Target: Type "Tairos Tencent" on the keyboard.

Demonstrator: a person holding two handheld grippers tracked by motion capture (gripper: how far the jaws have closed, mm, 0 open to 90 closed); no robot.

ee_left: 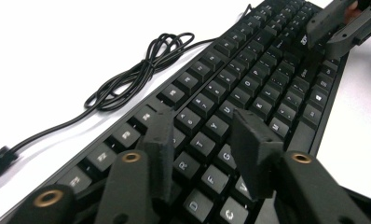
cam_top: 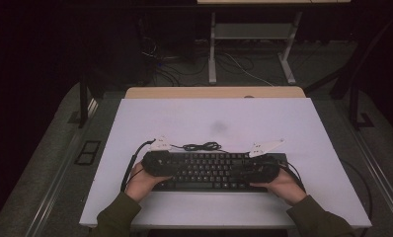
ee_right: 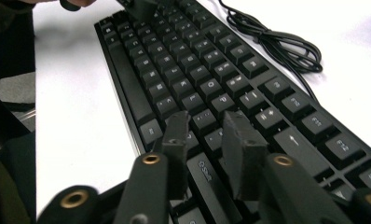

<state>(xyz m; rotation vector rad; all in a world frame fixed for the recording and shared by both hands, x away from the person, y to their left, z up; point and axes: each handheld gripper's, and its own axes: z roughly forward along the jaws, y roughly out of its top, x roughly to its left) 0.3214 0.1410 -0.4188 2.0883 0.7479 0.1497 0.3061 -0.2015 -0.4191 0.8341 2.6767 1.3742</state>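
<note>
A black keyboard [cam_top: 209, 170] lies along the near side of the white tabletop [cam_top: 209, 116], its black cable [cam_top: 202, 146] coiled just behind it. My left gripper [cam_top: 171, 165] hovers over the keyboard's left end, held by a hand in an olive sleeve. In the left gripper view its jaws [ee_left: 202, 119] stand apart above the letter keys [ee_left: 249, 79], with nothing between them. My right gripper [cam_top: 247, 170] is over the right end. Its jaws [ee_right: 206, 119] are also parted above the keys [ee_right: 197, 70], gripping nothing. Each gripper view shows the other gripper far off [ee_left: 342, 23] [ee_right: 144, 7].
The coiled cable [ee_left: 137, 70] [ee_right: 277, 42] lies on the white surface beyond the keyboard's far edge. A wooden strip [cam_top: 214, 92] borders the table's back. Behind it stand a desk frame [cam_top: 213, 49] and loose floor cables in the dark. Grey floor flanks both sides.
</note>
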